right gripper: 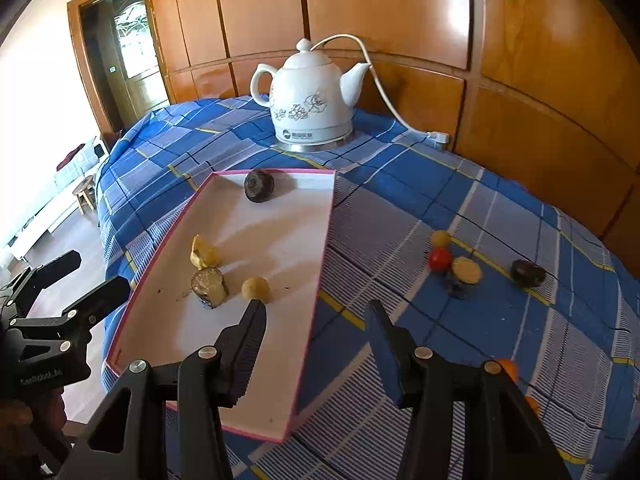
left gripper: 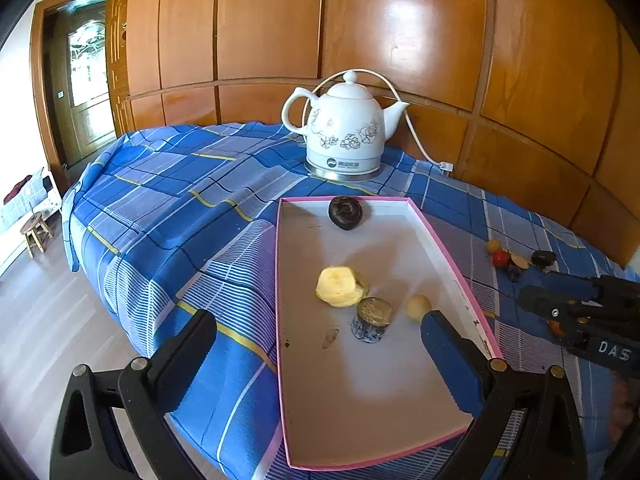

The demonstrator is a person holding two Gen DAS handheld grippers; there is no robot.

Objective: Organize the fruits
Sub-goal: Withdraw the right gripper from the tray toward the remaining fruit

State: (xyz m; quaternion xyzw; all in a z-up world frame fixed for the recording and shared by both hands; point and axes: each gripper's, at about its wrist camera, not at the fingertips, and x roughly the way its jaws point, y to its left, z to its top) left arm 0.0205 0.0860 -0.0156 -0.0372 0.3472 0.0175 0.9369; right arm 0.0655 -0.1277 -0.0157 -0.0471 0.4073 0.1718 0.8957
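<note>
Both tongs apart, nothing gripped — left tongs (left gripper: 320, 332) and right tongs (right gripper: 316, 320) hover over the pink-rimmed tray (right gripper: 328, 216). Tray holds four fruit pieces, incl. yellow ball (right gripper: 255, 288). Loose fruits (right gripper: 456, 266) sit on the blue plaid worktop (right gripper: 500, 312), right of tray.

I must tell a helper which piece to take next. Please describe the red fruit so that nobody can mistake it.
Find the white kettle, then the pink-rimmed tray before it. On the cloth right of the tray lies a small cluster of fruit. The red fruit is the only red one there, below a yellow ball.
</note>
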